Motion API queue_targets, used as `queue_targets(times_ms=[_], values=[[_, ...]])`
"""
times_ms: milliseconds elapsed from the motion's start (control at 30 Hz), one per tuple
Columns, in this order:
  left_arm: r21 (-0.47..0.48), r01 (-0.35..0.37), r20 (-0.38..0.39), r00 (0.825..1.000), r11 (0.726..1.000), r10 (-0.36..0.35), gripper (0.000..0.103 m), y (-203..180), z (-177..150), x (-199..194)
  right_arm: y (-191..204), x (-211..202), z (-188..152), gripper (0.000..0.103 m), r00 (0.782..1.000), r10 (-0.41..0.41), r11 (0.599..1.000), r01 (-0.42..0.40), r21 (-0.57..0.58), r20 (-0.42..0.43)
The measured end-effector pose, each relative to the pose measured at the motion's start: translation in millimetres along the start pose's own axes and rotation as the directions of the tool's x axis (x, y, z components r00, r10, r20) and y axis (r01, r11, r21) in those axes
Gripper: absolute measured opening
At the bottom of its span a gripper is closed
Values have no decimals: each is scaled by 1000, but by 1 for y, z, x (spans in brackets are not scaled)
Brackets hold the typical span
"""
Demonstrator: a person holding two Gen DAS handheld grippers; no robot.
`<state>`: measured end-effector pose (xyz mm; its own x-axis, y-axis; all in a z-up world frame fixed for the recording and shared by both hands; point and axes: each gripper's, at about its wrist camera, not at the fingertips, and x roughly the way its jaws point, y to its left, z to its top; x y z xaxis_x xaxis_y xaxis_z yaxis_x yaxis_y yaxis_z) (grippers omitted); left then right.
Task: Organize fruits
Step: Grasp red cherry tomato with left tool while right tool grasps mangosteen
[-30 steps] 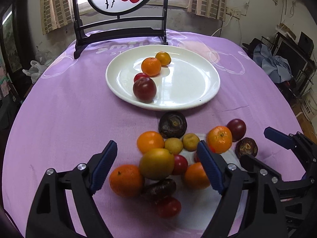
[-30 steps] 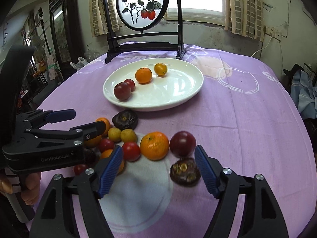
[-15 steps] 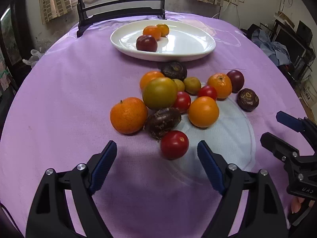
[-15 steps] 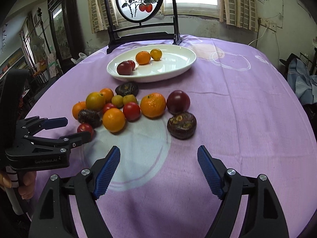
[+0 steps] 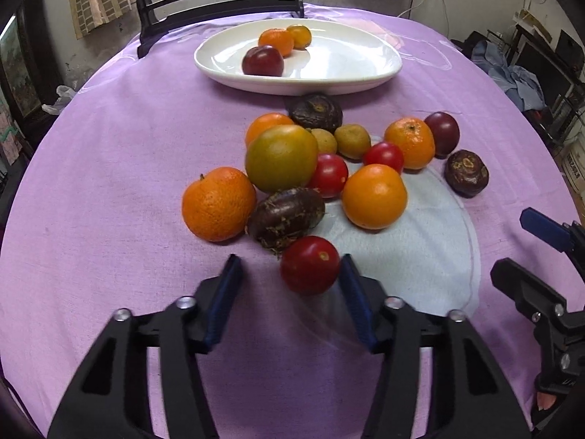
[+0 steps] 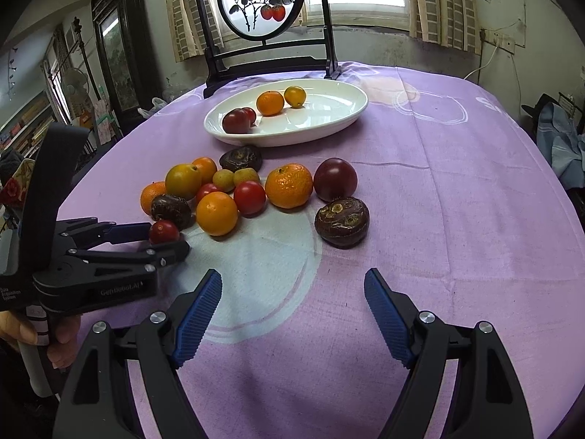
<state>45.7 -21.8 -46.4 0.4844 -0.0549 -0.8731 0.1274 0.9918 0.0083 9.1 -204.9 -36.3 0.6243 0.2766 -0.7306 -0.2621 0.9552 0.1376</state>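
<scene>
A small red tomato (image 5: 310, 264) lies at the near edge of a heap of several fruits on the purple cloth. My left gripper (image 5: 289, 267) straddles it with its jaws closing. The right pad is at the tomato's side and the left pad still stands off it. The right wrist view shows the same tomato (image 6: 163, 231) between the left gripper's (image 6: 161, 236) fingers. The right gripper (image 6: 292, 289) is open over a pale patch of cloth, nothing between its fingers, with a dark brown fruit (image 6: 342, 221) ahead of it. The white plate (image 5: 329, 84) beyond holds a plum, oranges and a small tomato.
A round painted screen on a black stand (image 6: 261, 3) rises behind the plate (image 6: 329, 124). A person's hand (image 6: 22, 333) grips the left tool's handle. The right gripper (image 5: 526, 252) shows at the right edge of the left wrist view. The table's edge curves close on both sides.
The left gripper sank toward the near red tomato and its jaws narrowed around it. The right gripper drew back from the heap early on, then stayed still and open.
</scene>
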Motion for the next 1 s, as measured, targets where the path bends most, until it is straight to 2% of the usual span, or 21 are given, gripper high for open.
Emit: queue_targets(times_ms=[33,100,133,233,433,567,800,1000], values=[[-2,4,-3,1000,1000,-4,46,1,1,0,0,0,0,81,1000,0,1000,0,0,1],[4,23,-3,1000,1000,-23,28,1,1,-3,0,-1,0,81,1000,-3,1000,3,-2,4],[6,36,-5,999,999,-36,28,1,0,-5,0,-1,0,81,1000,-6,1000,6,-3,4],[-9,68,-10,998,998,-68,27,5,-3,-10,0,1,1,81,1000,-27,1000,27,-14,-4],[13,96,19,995,995,-96,27,6,-11,-23,-8,21,10,81,989,-133,991,131,-30,-57],[11,100,29,995,995,-100,27,9,-10,-24,-12,39,20,72,985,-152,988,149,-40,-86],[8,112,35,993,994,-112,27,11,-10,-24,-12,61,35,42,979,-181,983,176,-51,-98],[15,117,68,991,993,-118,27,14,-11,-38,-11,41,33,41,986,-156,988,154,-31,-56]])
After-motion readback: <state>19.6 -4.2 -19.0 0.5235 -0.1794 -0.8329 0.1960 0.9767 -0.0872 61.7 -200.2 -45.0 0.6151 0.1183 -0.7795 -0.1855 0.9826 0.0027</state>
